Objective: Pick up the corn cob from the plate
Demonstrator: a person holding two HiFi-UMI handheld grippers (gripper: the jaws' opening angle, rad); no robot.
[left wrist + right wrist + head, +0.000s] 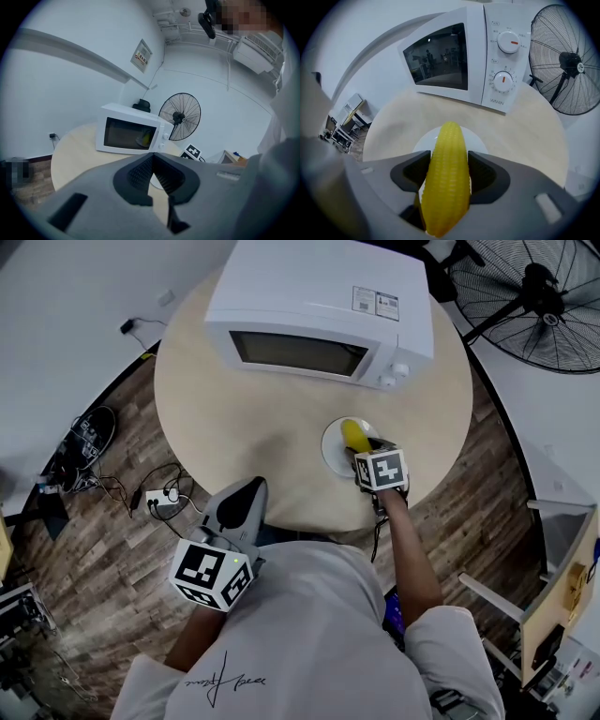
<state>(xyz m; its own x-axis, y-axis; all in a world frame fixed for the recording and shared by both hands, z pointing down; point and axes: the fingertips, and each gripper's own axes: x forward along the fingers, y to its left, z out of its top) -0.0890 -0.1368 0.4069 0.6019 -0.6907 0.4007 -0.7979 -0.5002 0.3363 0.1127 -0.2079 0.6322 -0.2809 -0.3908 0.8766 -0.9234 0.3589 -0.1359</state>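
My R gripper pinches the corn cob over plate at table's 4 o'clock; lift remains, I reckon; L gripper closed, empty.

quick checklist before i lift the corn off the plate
1. Corn sits between the right gripper jaws, both sides touching: ok
2. Corn lies straight along the jaws, not crosswise: ok
3. Corn already off the plate: cannot tell
4. Microwave stands behind the plate, apart from the corn's tip: ok
5. Left gripper is empty and back at the table's near edge, away from the plate: ok
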